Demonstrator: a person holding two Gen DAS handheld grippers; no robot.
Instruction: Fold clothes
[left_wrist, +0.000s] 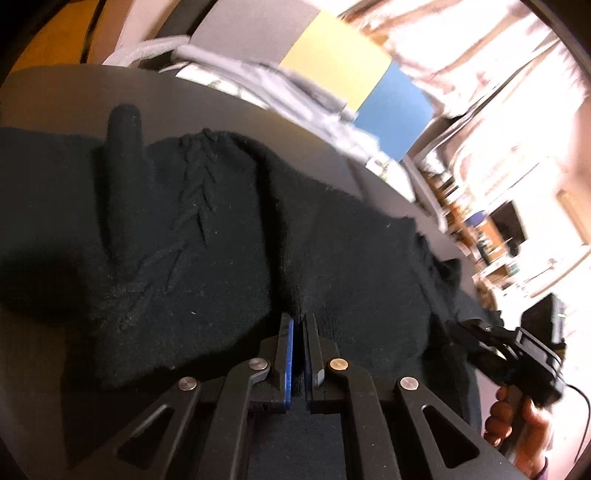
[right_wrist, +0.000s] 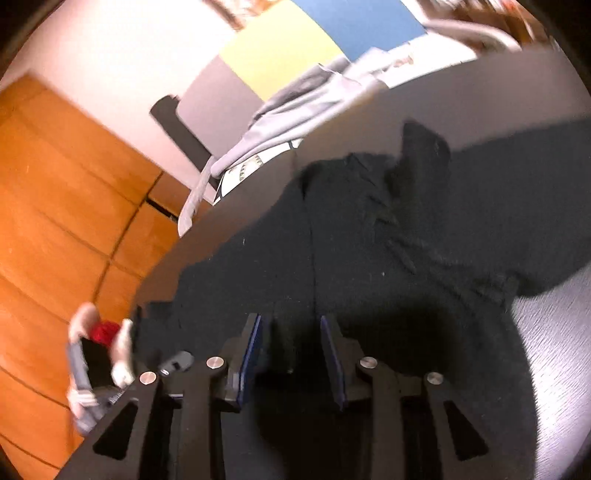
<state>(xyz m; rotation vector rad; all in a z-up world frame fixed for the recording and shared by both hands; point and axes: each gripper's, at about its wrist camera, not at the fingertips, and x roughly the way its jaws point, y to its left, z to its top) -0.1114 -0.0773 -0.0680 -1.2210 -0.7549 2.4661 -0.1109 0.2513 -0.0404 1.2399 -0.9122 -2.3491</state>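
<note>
The round dark table (left_wrist: 221, 99) takes up most of both views, and its curved rim is seen running close past the far side of the black knit sweater (left_wrist: 229, 229). A strip of bare tabletop is left between the sweater and that rim, with more bare grey surface off to the right in the right wrist view. The sweater is spread flat across the middle of the table, cable pattern facing up, one sleeve (left_wrist: 123, 155) folded up over the body toward the far edge.

Beyond the rim, a heap of pale grey clothes (right_wrist: 295, 110) is piled, touching the table's far edge or just past it, hard to say through the blur. Yellow and blue panels are seen behind that, and orange wood flooring is visible to the left of the table.

The left gripper (left_wrist: 299, 317) is pinched together on a fold of the sweater's near hem. The right gripper (right_wrist: 291, 321) is held with jaws apart; dark knit lies between them, but the pads are not seen pressing on it.

No brand, label or readable writing can be made out anywhere.
</note>
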